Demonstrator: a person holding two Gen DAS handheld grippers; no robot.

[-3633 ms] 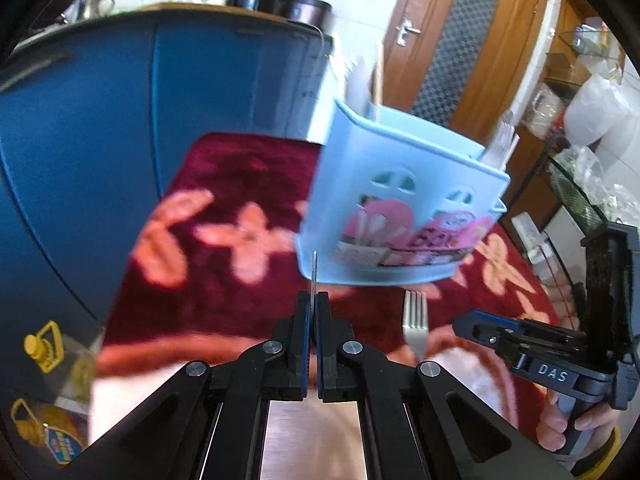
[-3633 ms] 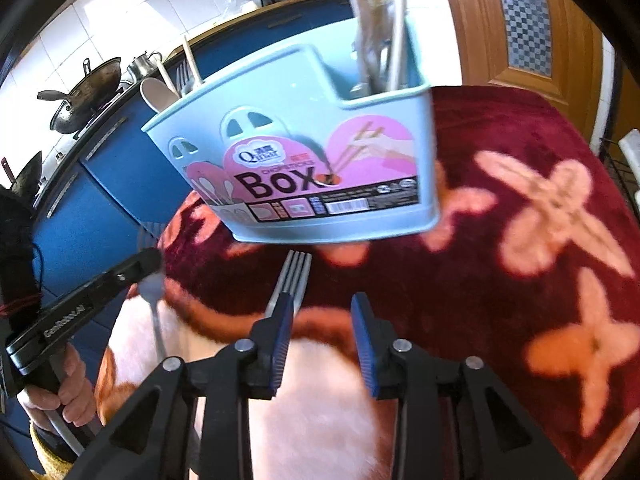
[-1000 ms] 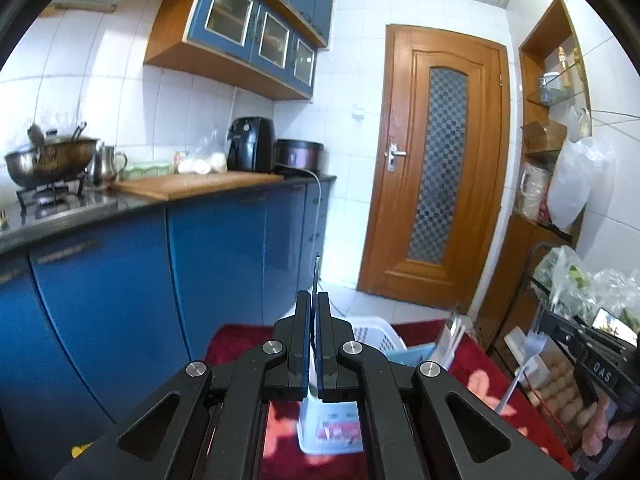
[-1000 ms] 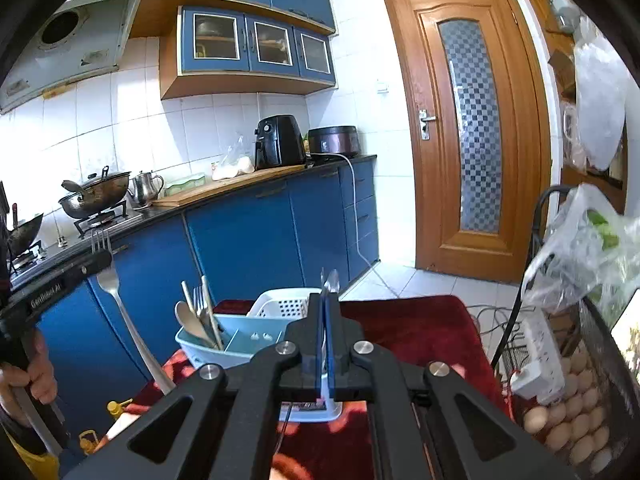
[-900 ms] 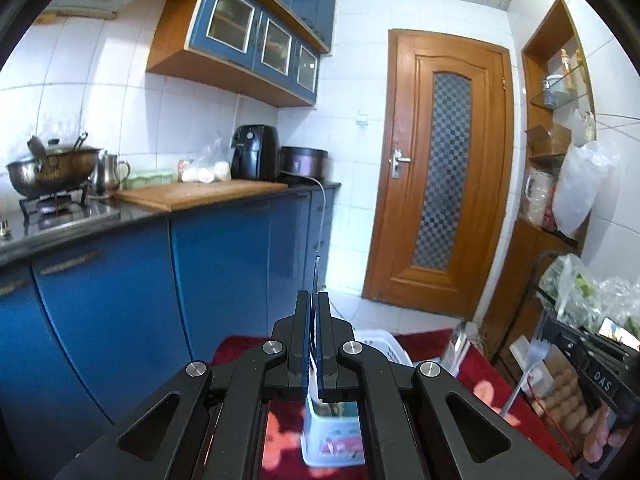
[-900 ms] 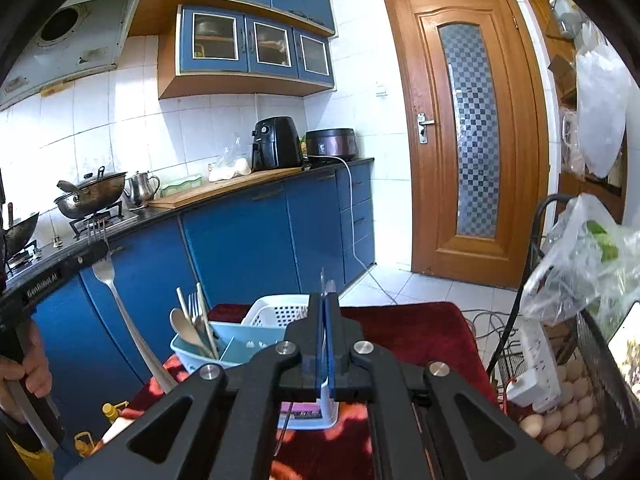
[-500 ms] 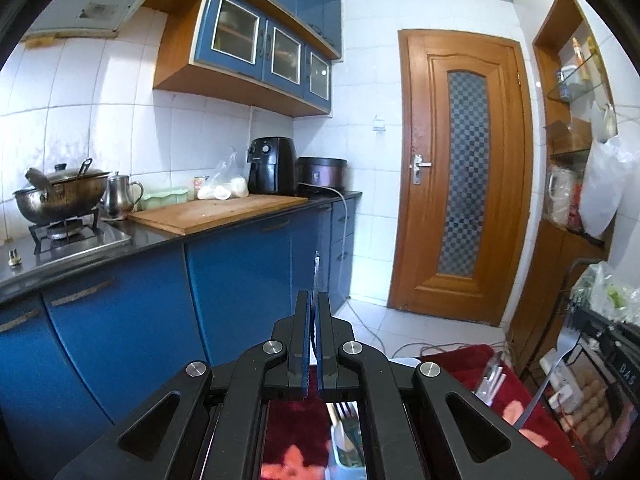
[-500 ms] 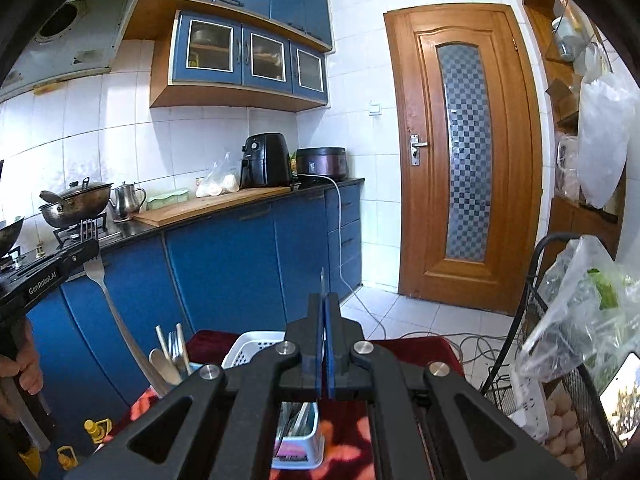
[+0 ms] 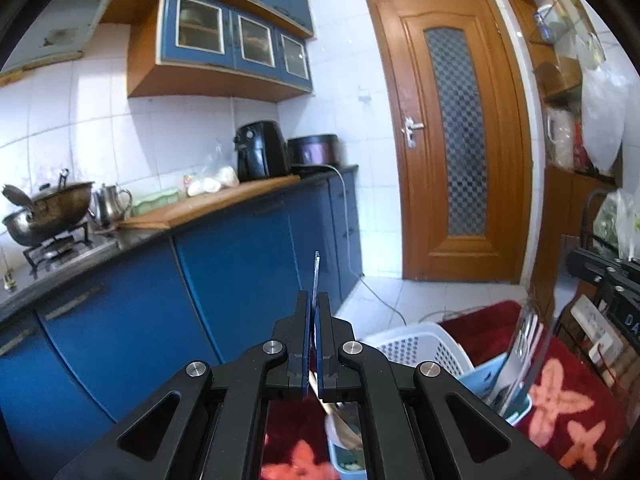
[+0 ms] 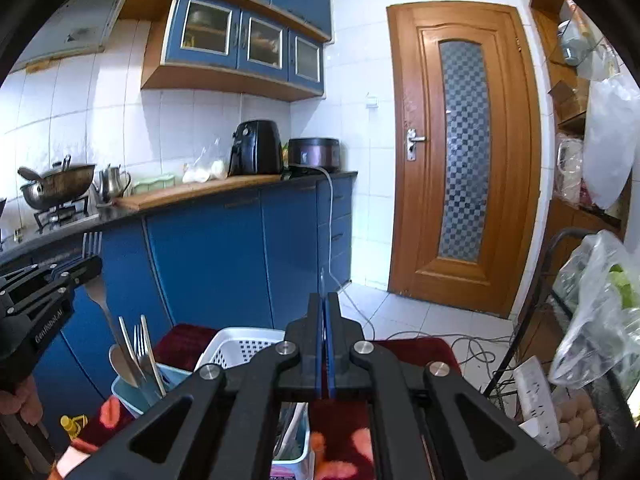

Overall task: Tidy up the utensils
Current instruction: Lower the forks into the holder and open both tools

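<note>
Your left gripper (image 9: pixel 314 312) was clenched on the left fork (image 9: pixel 317 268). Its own camera caught only a thin edge-on metal strip poking up past the pads. The right wrist view showed the tines standing above the jaws and the handle slanting down below them, toward the utensil box (image 10: pixel 126 390). Can't tell whether the handle tip touched the box. Your hand (image 10: pixel 22 400) was wrapped on that gripper's grip, lower left in the right wrist view. The light-blue box sat below and just ahead of both tongs, on the red floral cloth (image 9: pixel 560 400). A spoon, a fork and chopsticks (image 10: pixel 138 348) leaned upright in the compartment on the left gripper's side. The white perforated basket (image 10: pixel 240 346) stood just beyond the box, further out along the fingers. Your right gripper (image 10: pixel 324 308) was also clamped tight, on the right fork (image 9: pixel 524 340). Its own camera gave just a sliver of metal above the pads. The left wrist view showed that fork blurred, hanging below the gripper over the box end nearest it. Which end pointed down, can't tell. Contact with the box, can't tell either. Right of the right gripper, a wire rack (image 10: pixel 560 248) held eggs (image 10: pixel 576 436) and bagged greens, with a power strip (image 10: pixel 536 396) beside them.
</note>
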